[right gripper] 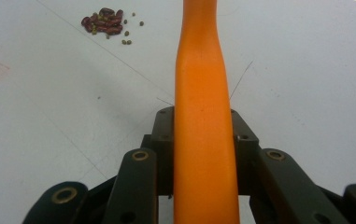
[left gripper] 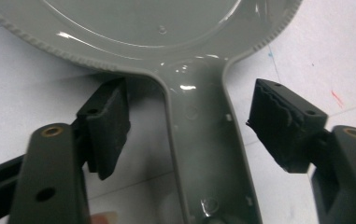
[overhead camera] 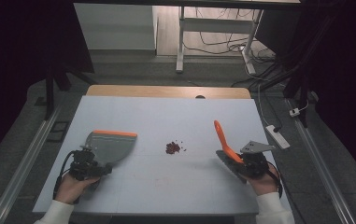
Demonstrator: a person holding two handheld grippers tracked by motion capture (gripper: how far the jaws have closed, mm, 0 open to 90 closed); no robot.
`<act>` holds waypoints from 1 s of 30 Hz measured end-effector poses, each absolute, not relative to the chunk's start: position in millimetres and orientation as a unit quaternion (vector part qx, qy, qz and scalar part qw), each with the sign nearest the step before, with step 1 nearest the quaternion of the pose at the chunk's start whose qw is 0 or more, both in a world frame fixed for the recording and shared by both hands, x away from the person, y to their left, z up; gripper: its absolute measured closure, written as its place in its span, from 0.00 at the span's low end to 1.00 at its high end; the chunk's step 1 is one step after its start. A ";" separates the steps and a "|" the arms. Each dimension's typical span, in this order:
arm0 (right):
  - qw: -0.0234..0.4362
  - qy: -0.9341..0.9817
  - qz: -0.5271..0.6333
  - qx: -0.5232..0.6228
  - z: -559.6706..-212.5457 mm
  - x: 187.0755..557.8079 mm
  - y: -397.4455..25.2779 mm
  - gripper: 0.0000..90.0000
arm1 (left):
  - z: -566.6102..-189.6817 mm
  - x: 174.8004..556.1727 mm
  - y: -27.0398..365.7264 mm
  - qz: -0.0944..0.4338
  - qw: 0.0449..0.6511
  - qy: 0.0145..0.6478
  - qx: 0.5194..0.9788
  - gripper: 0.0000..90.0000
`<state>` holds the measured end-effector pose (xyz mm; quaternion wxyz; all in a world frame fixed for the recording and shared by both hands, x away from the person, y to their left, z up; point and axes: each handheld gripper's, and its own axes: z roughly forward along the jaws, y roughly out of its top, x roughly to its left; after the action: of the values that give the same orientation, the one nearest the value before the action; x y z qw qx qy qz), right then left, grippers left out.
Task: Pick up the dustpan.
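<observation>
Left tongs (left gripper: 192, 126): spread, straddling handle of grey dustpan (overhead camera: 110, 144), not touching; pan flat on table (overhead camera: 166, 112). Right tongs (right gripper: 203, 140): pinching orange brush handle (right gripper: 203, 116), raised at table's right. Red beans (overhead camera: 173, 148): small heap, mid-table, between dustpan and brush, apart from both

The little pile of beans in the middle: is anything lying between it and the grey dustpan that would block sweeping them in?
Nothing visible does. The beans lie on bare table, with open surface between them and the dustpan. The right tongs grip the orange brush.
</observation>
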<state>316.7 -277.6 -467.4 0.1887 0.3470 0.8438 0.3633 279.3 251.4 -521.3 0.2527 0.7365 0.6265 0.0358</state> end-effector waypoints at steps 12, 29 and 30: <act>0.192 0.838 0.355 0.367 -468.1 318.8 -281.0 0.77 | -523.4 281.3 252.8 0.033 0.265 0.632 0.728 0.52; 0.183 0.833 0.360 0.379 -469.7 320.1 -282.9 0.77 | -524.3 281.7 259.7 0.020 0.285 0.632 0.720 0.67; 0.183 0.833 0.360 0.379 -469.7 320.0 -282.8 0.77 | -524.5 281.6 260.3 0.021 0.286 0.632 0.720 0.67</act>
<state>320.0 -282.8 -469.7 0.1830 0.3785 0.8330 0.3595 281.6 260.3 -524.5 0.2857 0.7198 0.6323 0.0209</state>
